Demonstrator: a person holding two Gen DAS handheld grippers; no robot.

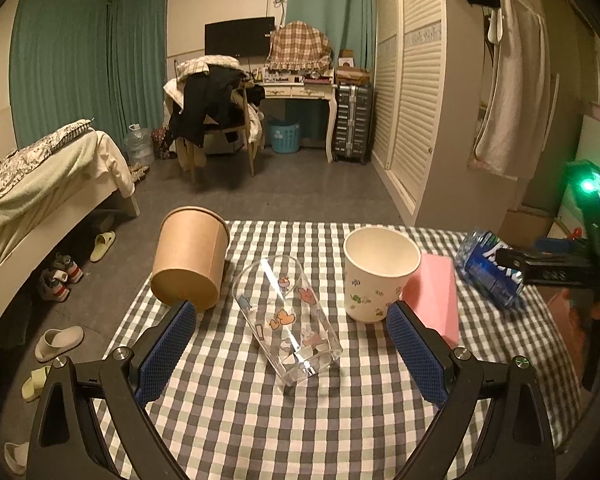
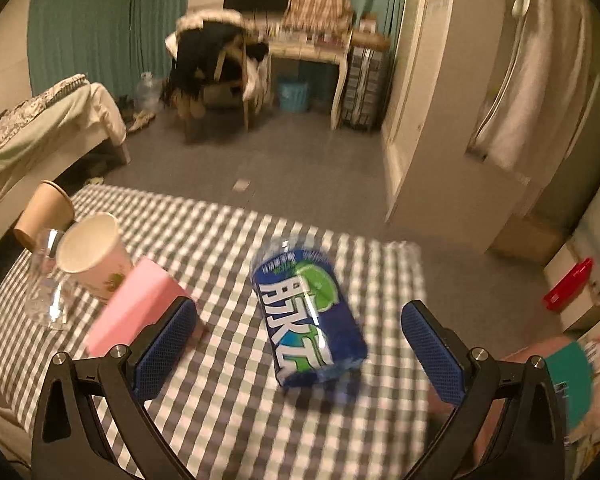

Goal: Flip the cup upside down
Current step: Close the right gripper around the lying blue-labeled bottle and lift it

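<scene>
The blue pack (image 2: pixel 309 316) lying on the checked cloth between the right gripper's fingers bears large white characters on its side. They read sideways, along its length, beside a green lime picture; motion blur keeps them from being read with certainty. A line of small white print runs near its far end, too blurred to read. In the left wrist view the same pack (image 1: pixel 486 268) at the right shows only part of the white lettering, illegible.
</scene>
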